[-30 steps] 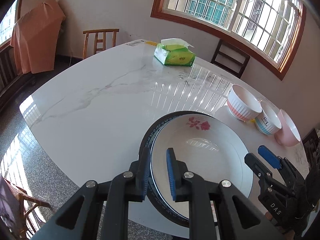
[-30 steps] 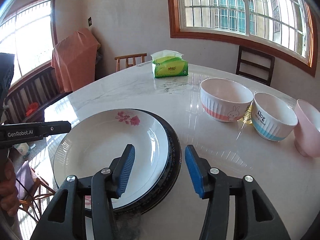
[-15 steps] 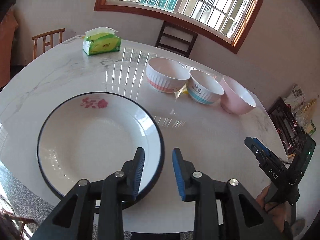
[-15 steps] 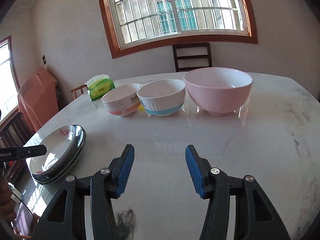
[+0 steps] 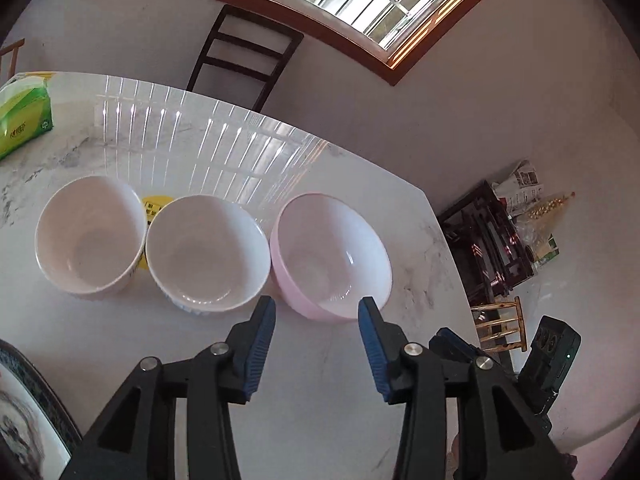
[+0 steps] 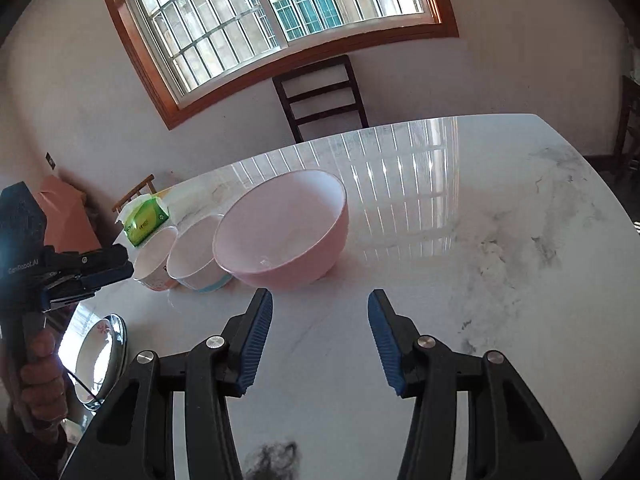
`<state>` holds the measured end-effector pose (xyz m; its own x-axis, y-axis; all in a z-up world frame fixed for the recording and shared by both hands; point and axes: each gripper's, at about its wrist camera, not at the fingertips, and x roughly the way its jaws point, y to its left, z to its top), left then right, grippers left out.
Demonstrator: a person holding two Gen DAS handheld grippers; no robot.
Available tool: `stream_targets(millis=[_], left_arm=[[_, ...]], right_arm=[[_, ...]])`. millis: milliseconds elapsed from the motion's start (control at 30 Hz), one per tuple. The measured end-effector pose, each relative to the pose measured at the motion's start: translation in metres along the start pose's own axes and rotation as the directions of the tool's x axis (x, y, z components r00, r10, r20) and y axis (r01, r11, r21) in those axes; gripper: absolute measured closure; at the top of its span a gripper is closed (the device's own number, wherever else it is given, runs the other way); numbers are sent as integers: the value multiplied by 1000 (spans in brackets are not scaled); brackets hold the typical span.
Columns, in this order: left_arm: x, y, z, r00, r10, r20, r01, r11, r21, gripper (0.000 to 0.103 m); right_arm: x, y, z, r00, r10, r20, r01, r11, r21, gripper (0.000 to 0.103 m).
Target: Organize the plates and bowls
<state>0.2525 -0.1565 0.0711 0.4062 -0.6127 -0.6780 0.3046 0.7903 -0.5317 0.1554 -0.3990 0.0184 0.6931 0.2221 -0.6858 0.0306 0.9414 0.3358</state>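
Observation:
Three bowls stand in a row on the white marble table (image 5: 328, 392): a white ribbed bowl (image 5: 90, 236), a white bowl with a blue band (image 5: 206, 254) and a pink bowl (image 5: 332, 252). My left gripper (image 5: 316, 324) is open and empty, just in front of the pink bowl. My right gripper (image 6: 320, 320) is open and empty, in front of the pink bowl (image 6: 280, 228) and slightly to its right. The stacked plates (image 6: 100, 356) lie at the table's left edge; their rim also shows in the left wrist view (image 5: 36, 392).
A green tissue pack (image 5: 24, 120) lies at the far left of the table. A dark chair (image 6: 320, 96) stands behind the table under the window. A yellow tag (image 5: 154, 206) lies between the white bowls. Clutter (image 5: 512, 232) sits on the floor to the right.
My left gripper has left the plates, swung right to the bowls and opened wide. My right gripper has moved closer to the pink bowl.

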Motion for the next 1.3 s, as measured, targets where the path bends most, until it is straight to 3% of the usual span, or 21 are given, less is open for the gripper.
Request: stream_targets(millis=[233,400,567,700,733,767,867,1100,1300], left_arm=[[74,-12,67,991,113,-72,-107,992,73,59],[115,-11,82,974,183,-133,-166,978,128,59],[136,-11,74,959,235,-156,-206,961,184,59],[149,-10,64,952,244,-184,-208,958,195,61],[153,-11,60,948,251,-194,-214,957,195,72],[155,-13,57,943,276,-186,-237,949,209,79],[147,-22,50,933,333,-137,-292,922,253,94],[93,-40,5,953,290,-90,-264,937,227,95],[19,-38,-61,951,307,-42,-292,932,213,94]], right_arm=[[36,-1,35,997,-50,-56,50,999,-6,56],[63,-12,48,994,-40,-104,45,998,45,56],[86,-12,50,987,-54,-149,62,997,50,58],[105,-11,49,979,-51,-199,63,997,50,73],[108,-11,48,976,-47,-214,60,997,54,83],[111,-11,47,972,-69,-225,84,995,55,85],[106,-15,45,971,-92,-223,105,993,46,87],[60,-16,23,972,-28,-232,44,997,66,92],[21,22,-13,962,37,-271,-29,999,32,92]])
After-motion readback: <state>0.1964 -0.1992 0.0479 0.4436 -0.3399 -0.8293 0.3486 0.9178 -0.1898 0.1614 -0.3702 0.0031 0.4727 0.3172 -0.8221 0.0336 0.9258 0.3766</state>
